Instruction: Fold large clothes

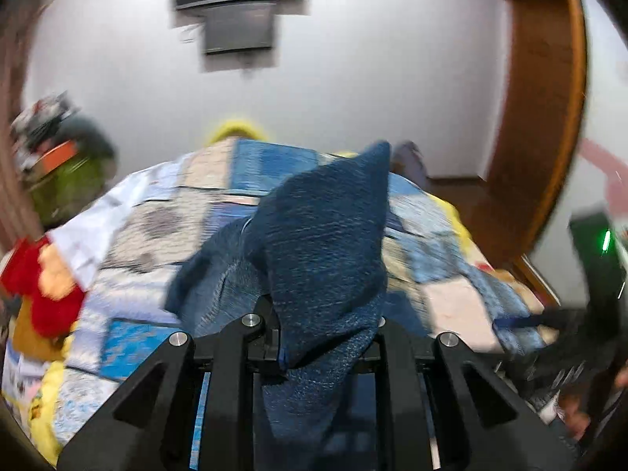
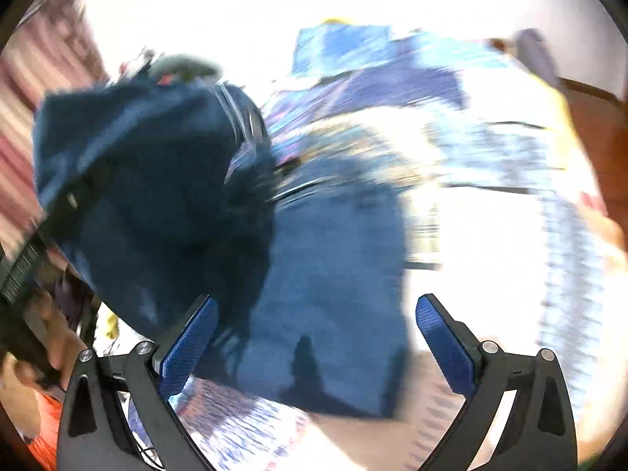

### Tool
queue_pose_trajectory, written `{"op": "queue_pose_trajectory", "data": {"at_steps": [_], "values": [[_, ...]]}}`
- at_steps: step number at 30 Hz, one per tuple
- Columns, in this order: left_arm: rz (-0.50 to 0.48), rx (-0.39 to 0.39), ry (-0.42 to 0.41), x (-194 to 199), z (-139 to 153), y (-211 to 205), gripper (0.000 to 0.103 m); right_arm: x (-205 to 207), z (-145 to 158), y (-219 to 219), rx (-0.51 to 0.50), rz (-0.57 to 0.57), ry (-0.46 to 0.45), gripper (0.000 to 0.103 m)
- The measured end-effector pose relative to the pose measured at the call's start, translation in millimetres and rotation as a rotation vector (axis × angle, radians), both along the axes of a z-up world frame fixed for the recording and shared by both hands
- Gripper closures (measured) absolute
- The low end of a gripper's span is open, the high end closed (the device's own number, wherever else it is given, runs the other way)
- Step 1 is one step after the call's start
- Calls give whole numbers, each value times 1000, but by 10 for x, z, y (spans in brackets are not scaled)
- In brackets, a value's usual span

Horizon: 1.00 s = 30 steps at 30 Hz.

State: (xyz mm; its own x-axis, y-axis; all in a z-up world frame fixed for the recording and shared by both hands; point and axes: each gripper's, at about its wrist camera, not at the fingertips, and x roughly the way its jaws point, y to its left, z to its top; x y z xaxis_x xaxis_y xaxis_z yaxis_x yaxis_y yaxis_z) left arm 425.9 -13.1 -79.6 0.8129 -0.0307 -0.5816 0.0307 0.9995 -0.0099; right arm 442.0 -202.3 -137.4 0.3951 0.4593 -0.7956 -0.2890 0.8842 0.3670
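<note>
Left wrist view shows the left gripper (image 1: 325, 337) closed on a fold of the dark blue knitted garment (image 1: 322, 235), lifted above the patchwork quilt (image 1: 157, 212). The right gripper (image 2: 316, 337) stands wide open and holds nothing. The flat part of the garment lies straight ahead between its fingers, so the right hand seems nearer to that free edge.

The dark blue knitted garment (image 1: 325, 243) is bunching upward in a peak, its lower part apparently lying flat on the patchwork bedspread (image 1: 204, 196).
</note>
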Motion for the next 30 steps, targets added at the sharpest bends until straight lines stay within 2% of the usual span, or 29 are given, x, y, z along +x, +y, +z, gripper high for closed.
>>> {"op": "queue_pose_trajectory", "data": {"at_steps": [3, 6, 9, 11, 14, 18, 19, 21, 25, 27, 30], "values": [[-116, 26, 50, -67, -243, -454, 85, -148, 122, -454, -31, -68, -13, 3], [-229, 103, 138, -195, -582, -797, 85, -288, 187, -721, -70, -93, -24, 3], [-278, 197, 222, -305, -871, -940, 84, -434, 225, -871, -78, -103, -32, 3], [-300, 227, 256, -398, -956, -921, 82, -502, 261, -908, -61, -102, -27, 3], [-323, 205, 275, -517, -893, -849, 74, -586, 332, -848, -26, -86, -28, 3], [-362, 114, 307, -728, -724, -680, 64, -605, 436, -637, -24, -48, -52, 3], [-361, 107, 313, -734, -708, -705, 59, -603, 454, -584, -24, -40, -55, 3], [-341, 75, 325, -806, -583, -554, 38, -565, 468, -433, -15, -19, -53, 3], [-270, 47, 293, -896, -383, -226, 31, -477, 411, -146, 18, 23, -22, 2], [-206, 38, 278, -879, -318, 20, 25, -400, 306, 39, 18, 41, 9, 2], [-98, 20, 289, -763, -348, 392, 23, -286, 73, 278, 15, 67, 71, 2]]}}
